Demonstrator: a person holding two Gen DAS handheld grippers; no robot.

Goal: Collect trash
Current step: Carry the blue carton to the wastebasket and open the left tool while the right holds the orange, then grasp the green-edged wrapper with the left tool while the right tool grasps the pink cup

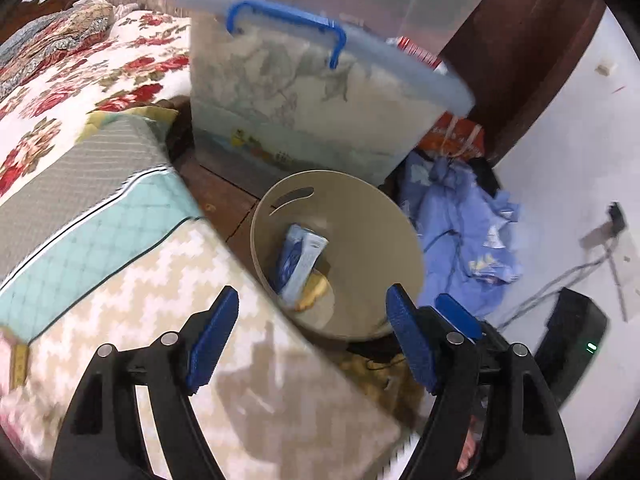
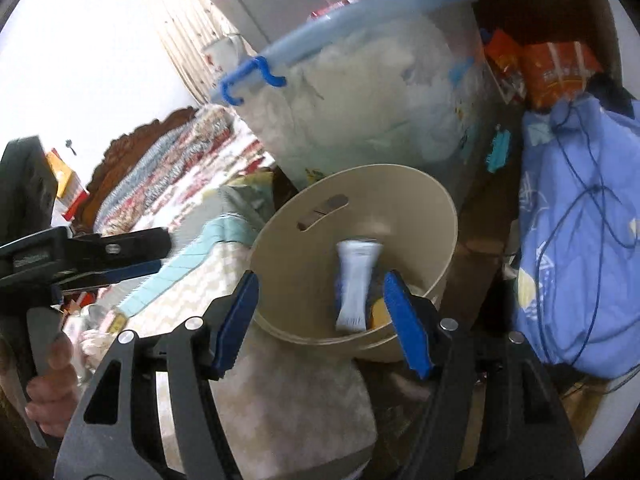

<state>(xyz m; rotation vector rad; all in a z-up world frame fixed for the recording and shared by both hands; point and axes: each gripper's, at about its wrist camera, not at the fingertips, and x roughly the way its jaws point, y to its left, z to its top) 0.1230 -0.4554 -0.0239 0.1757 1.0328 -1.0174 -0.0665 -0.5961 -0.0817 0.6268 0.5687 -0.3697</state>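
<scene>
Now both grippers hover over a beige round waste bin [image 1: 360, 216] that stands on the floor beside the bed. The left gripper [image 1: 312, 320] has its blue-padded jaws spread wide with nothing between them; the bin sits at its 12 o'clock. The right gripper [image 2: 320, 308] is likewise spread and empty, directly above the bin's near rim.

Inside the bin lies a light-blue carton [image 1: 300, 264] — the trash — leaning toward 1 o'clock, with a yellowish scrap [image 1: 316, 292] just beneath it at the bottom. From the right wrist view the same carton [image 2: 356, 284] looks blurred and stands nearly upright between the fingertips' line of sight.

Behind the bin, at 12 o'clock, stands a clear storage box with a blue lid clip [image 1: 284, 20]. At 3 o'clock a blue cloth bundle [image 1: 464, 220] lies on the floor, and at 9 o'clock the patterned bedding [image 1: 120, 272] touches the bin's side.
</scene>
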